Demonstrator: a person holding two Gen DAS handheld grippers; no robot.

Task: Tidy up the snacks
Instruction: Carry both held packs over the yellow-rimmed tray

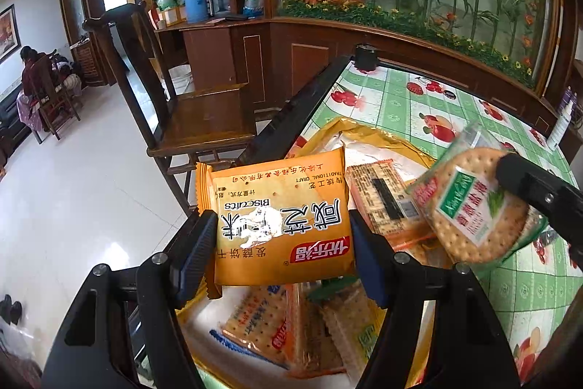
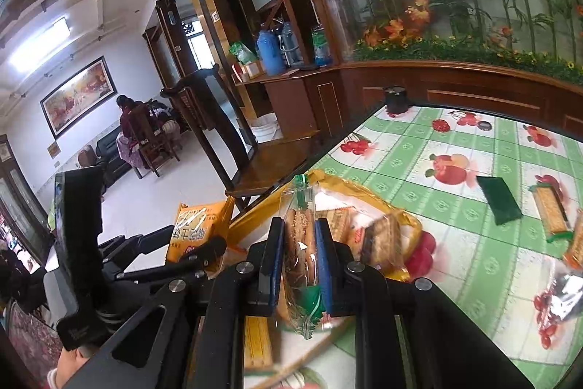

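So both grippers have a snack each, and both hang over the gold snack bag [image 1: 379,133] lying open on the table.

The left gripper [image 1: 280,243] is clamped on an orange biscuit packet [image 1: 280,217], with its blue pads [image 1: 198,245] pressing the packet's two side edges. The packet sits flat, face up, right above the bag's near end. The right gripper [image 2: 299,243] is squeezed tight on a clear pack of round crackers [image 2: 300,243] with a green label, held edge-on between the pads. From the left camera that same round cracker pack shows up just right of the bag, above its right edge.

Inside the bag there's a pile of square cracker packs [image 1: 291,327] in clear and orange wrappers, plus one with a barcode [image 1: 386,203] toward the far end.

The bag sits at the left edge of the green checked tablecloth with fruit prints [image 2: 455,206]. To the right of the bag, well apart, a dark green packet [image 2: 498,199] and a long cracker pack [image 2: 550,210] lie on the cloth. Past the bag, at the table's far corner, is a small black jar [image 2: 396,100]. Left of the bag, off the table, stands a wooden chair [image 1: 204,119].
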